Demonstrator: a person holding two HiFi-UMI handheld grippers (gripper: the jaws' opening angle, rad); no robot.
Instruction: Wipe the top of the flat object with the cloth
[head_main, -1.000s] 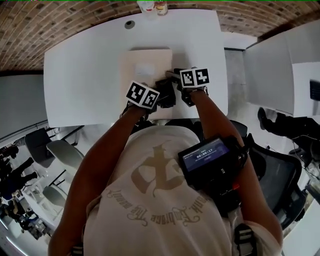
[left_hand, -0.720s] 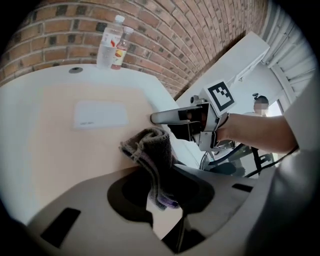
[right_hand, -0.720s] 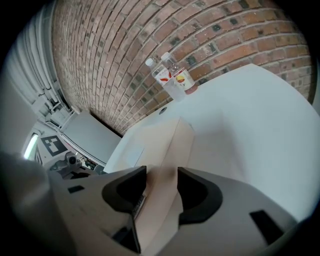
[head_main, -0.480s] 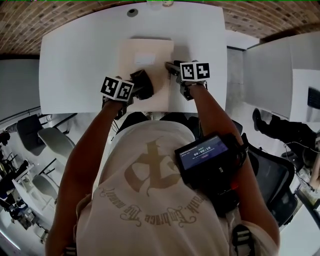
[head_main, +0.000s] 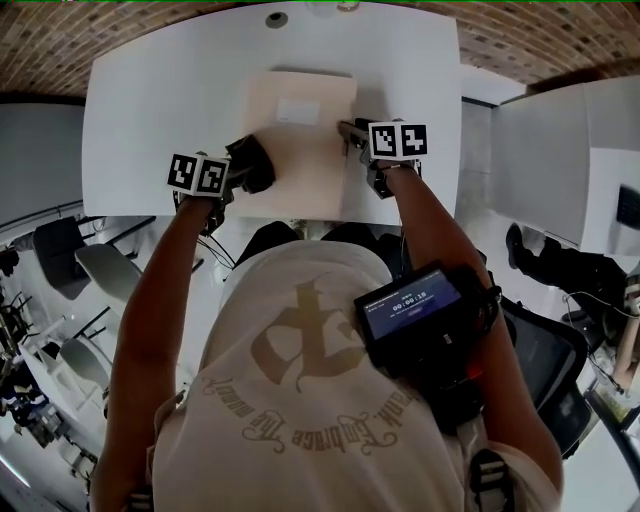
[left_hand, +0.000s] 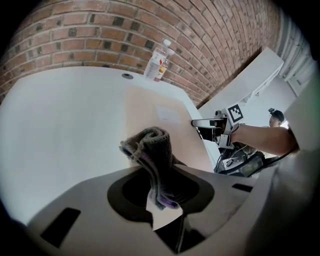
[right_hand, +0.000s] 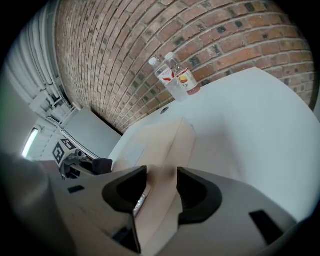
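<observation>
In the head view, a flat tan box (head_main: 300, 165) lies in the middle of a white table (head_main: 150, 110). It has a white label (head_main: 298, 110) on its far part, but the print is too small to read. The left gripper (head_main: 245, 168) is at the box's left edge and the right gripper (head_main: 350, 132) is at its right edge. A small screen (head_main: 410, 305) on the person's chest shows numbers that I cannot read for sure. In the left gripper view, the jaws squeeze a dark folded cloth (left_hand: 150, 150). The cloth sticks out of them by the near left side of the box, and I cannot tell if it touches. Clear bottles (left_hand: 159, 61) with red and yellow labels stand at the far edge of the table by a brick wall (left_hand: 75, 35). In the right gripper view, the jaws are clamped on the box's edge, one on each side. The words on the bottles cannot be read here either.
</observation>
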